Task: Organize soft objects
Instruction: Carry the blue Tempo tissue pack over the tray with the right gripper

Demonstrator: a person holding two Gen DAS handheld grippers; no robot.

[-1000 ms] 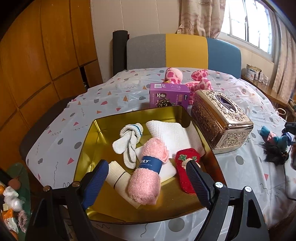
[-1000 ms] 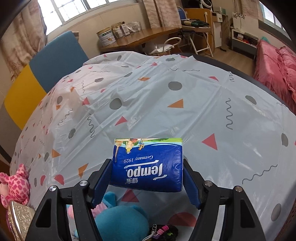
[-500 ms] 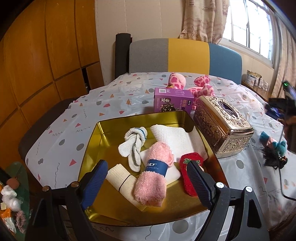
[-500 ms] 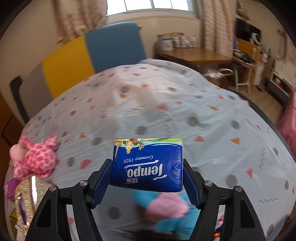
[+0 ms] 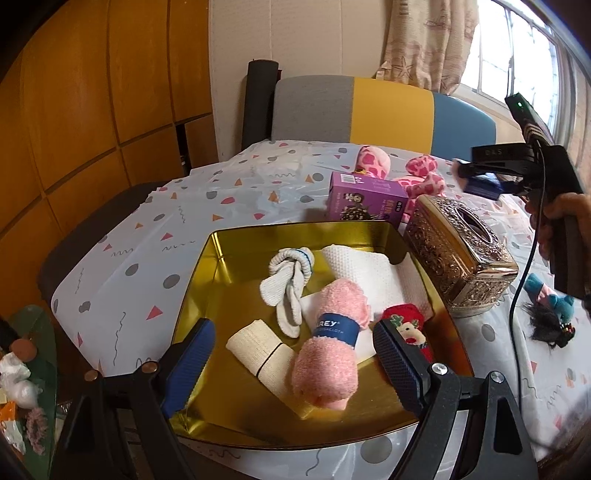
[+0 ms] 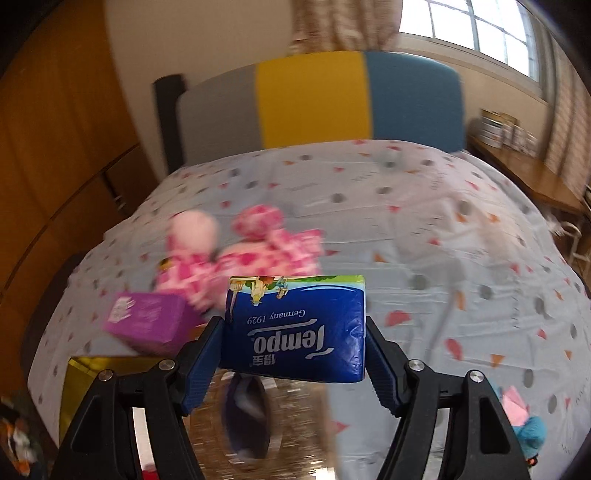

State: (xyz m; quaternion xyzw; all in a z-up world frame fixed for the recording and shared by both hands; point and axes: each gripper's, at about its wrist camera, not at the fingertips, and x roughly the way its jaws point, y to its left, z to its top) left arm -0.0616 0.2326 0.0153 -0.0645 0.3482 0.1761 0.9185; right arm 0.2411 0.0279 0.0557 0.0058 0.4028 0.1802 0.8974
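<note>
Tissue pack [image 6: 295, 328] carried over tissue box [image 5: 460, 254]

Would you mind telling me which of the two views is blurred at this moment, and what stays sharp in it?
Right wrist view: the table, pink plush toy and purple box are smeared by motion blur, while the blue tissue pack clamped in the right gripper is crisp. Left wrist view: sharp throughout, with fisheye bending at the edges and the window blown out.

Wood-panelled wall [image 5: 92, 110] at left; cream wall [image 5: 295, 33] behind. Chair [image 5: 369, 110] with grey, yellow and blue backrest at the counter's [image 5: 155, 221] far edge. Daylit window [image 5: 517, 48] with patterned curtain [image 5: 428, 40] at right.
</note>
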